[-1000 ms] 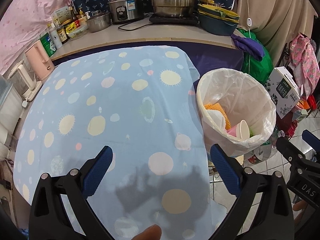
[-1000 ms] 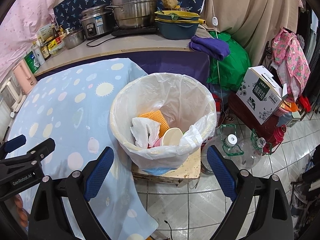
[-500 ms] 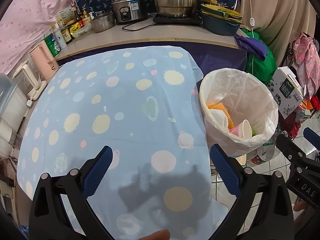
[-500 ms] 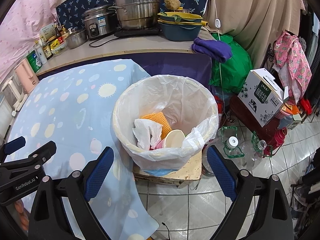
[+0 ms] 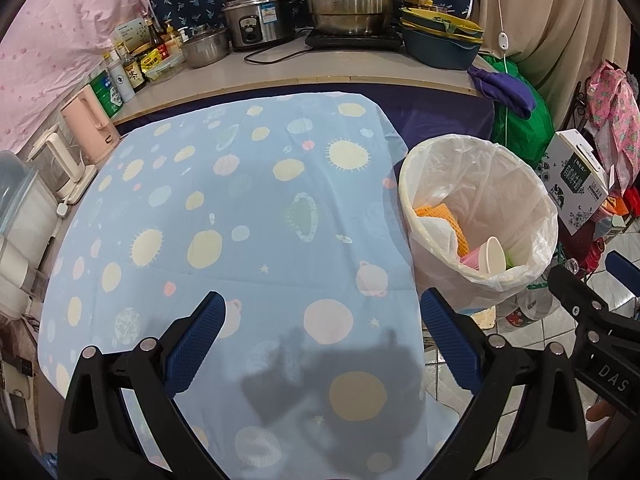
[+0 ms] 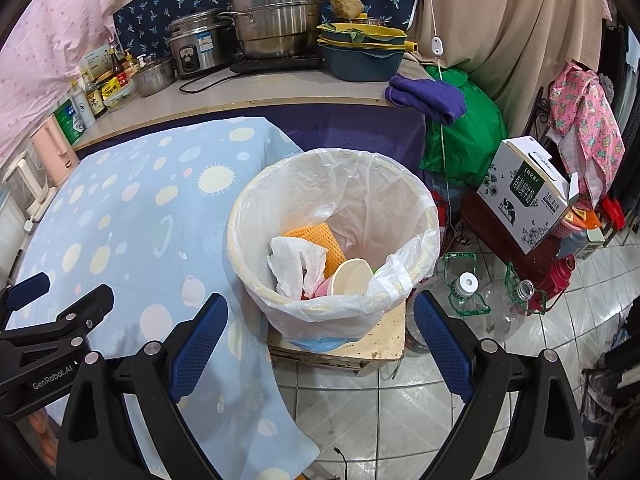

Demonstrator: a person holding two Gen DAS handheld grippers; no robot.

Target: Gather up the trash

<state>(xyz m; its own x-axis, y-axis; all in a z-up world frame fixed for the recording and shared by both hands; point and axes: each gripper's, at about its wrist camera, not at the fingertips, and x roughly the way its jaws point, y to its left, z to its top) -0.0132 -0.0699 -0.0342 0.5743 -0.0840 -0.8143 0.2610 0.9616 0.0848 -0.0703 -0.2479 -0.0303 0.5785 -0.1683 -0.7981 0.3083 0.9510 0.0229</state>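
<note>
A bin with a white plastic liner (image 5: 480,216) (image 6: 332,236) stands on a low stool right of the table. Inside lie an orange mesh sheet (image 6: 320,240), crumpled white paper (image 6: 296,268), a cream paper cup (image 6: 352,276) and a pink cup (image 5: 472,260). My left gripper (image 5: 324,340) hovers open over the blue spotted tablecloth (image 5: 224,208), nothing between its blue pads. Just in front of the bin my right gripper (image 6: 320,344) is open and empty too. Each gripper shows at the edge of the other's view.
A counter (image 5: 280,68) behind the table carries steel pots, a rice cooker, bottles and stacked bowls. On the tiled floor (image 6: 360,412) right of the bin stand empty plastic bottles (image 6: 472,292), a carton box (image 6: 524,192) and a green bag (image 6: 464,132).
Both grippers have drawn back slightly, so the table and the bin look a little farther off. Both stay open and empty.
</note>
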